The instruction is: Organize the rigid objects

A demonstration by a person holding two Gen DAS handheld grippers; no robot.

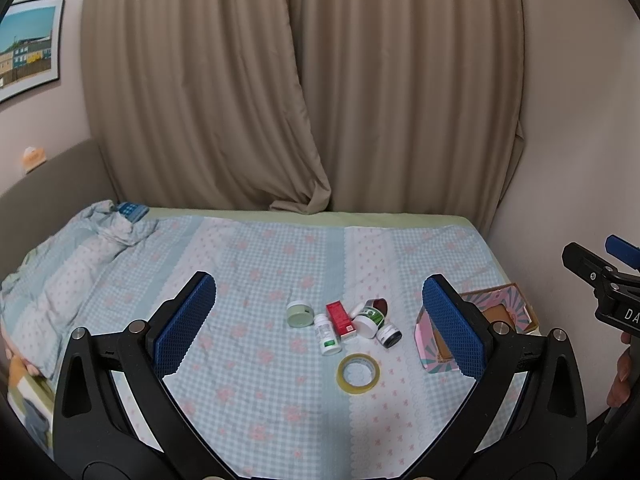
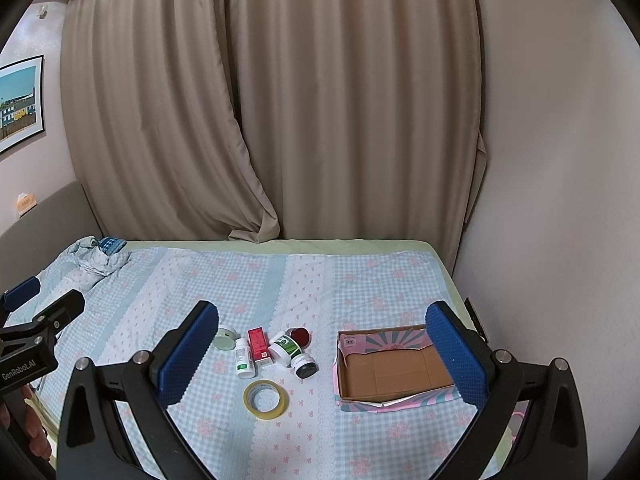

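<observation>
Both tools, left tool and right tool, are held wide open and empty. The small jars and bottles are clustered on the bed beside the yellow tape roll, left of the open cardboard box, nearer the left tool.

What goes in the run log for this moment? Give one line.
stage: before first pick | left claw: open, empty | right claw: open, empty | cardboard box: empty | tape roll, bottles, jars: on bed, outside box

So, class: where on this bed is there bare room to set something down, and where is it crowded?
Free: the sheet between the curtains and the clutter, and inside the cardboard box. Crowded: jars and bottles bunched around the red carton, tape roll just in front.
</observation>
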